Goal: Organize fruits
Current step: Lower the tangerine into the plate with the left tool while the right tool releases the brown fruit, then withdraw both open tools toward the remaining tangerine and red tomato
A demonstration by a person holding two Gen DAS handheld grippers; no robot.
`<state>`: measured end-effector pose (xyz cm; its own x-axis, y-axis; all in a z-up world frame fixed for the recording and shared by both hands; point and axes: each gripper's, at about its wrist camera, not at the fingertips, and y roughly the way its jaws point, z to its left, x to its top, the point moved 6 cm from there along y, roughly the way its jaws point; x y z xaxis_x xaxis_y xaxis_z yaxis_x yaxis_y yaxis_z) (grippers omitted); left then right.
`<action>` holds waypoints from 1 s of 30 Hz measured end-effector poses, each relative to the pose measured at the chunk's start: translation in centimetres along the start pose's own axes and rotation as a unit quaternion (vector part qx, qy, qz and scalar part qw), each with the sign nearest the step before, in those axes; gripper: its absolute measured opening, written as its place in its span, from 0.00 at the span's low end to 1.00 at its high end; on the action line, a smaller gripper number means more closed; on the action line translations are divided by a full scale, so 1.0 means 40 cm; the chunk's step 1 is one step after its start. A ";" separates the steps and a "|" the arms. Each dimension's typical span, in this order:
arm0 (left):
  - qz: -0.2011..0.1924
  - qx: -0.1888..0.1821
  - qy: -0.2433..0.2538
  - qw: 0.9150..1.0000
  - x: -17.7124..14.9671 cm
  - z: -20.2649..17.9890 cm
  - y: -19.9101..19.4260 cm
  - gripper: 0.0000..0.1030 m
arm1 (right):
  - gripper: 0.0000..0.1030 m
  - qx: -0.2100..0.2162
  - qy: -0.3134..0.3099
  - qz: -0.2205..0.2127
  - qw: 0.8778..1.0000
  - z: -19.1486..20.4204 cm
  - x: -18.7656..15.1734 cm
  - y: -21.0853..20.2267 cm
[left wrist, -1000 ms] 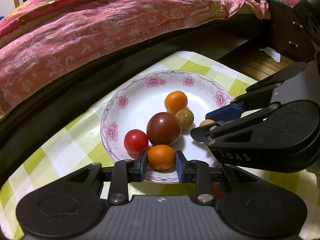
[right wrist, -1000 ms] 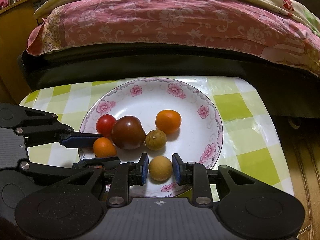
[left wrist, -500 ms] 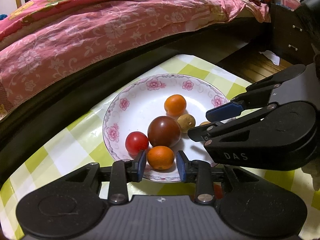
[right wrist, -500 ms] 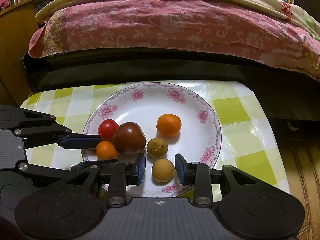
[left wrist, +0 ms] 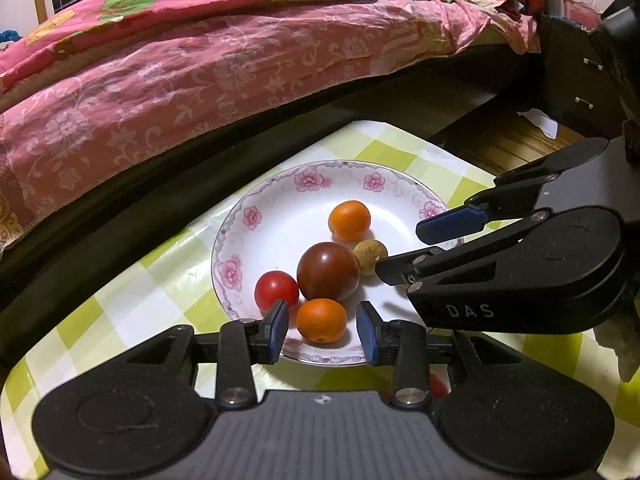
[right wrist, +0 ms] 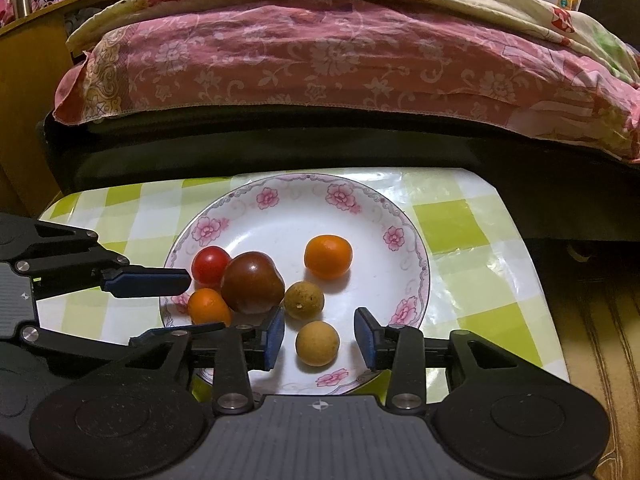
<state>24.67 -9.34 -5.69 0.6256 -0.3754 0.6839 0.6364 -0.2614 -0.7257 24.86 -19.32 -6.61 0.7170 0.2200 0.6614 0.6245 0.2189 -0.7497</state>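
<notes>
Left gripper (left wrist: pixel 322 326): your blue pads are spread wide at the lower centre of the left view; a small orange (left wrist: pixel 321 320) sits between them with a gap on each side, touched by neither pad.
Right gripper (right wrist: pixel 319 336): also spread wide, at the lower centre of the right view; a tan fruit (right wrist: pixel 317 343) lies between its pads, clear of both.
Plate (right wrist: pixel 280 216): white with pink flowers on the rim, mid-frame in both views, on the green-checked cloth (right wrist: pixel 460 224).
Small orange: near the plate's lower rim in the left view; in the right view it shows at lower left of the plate, just beside the dark fruit (right wrist: pixel 252 282).
Dark fruit: the largest, centre-left of the plate in the right view, with the red tomato (right wrist: pixel 210 265) against its upper left.
Second orange (right wrist: pixel 328 256): alone, upper right of the dark fruit.
Second tan fruit (right wrist: pixel 303 300): just right of the dark fruit, above the tan fruit in your right gripper's gap.
Crossing: in the left view the right gripper comes in from the right edge, its fingers reaching over the plate's right side; in the right view the left gripper's fingers enter from the left edge and straddle the small orange.
Background: a bed with a pink floral cover (left wrist: pixel 200 72) fills the upper part of both views.
</notes>
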 end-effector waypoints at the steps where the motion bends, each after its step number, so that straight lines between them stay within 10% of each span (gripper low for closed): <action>1: -0.001 -0.001 -0.001 1.000 0.001 0.000 -0.002 0.43 | 0.34 0.001 0.001 -0.001 1.000 0.001 0.000 -0.001; 30: 0.003 -0.011 0.005 1.000 -0.077 0.006 -0.122 0.44 | 0.34 -0.002 0.020 -0.010 1.000 0.011 -0.040 -0.100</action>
<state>19.76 -6.71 -4.24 0.6246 -0.3856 0.6791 0.6228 -0.2787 -0.7311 21.08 -20.12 -4.64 0.7161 0.1768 0.6753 0.6401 0.2194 -0.7363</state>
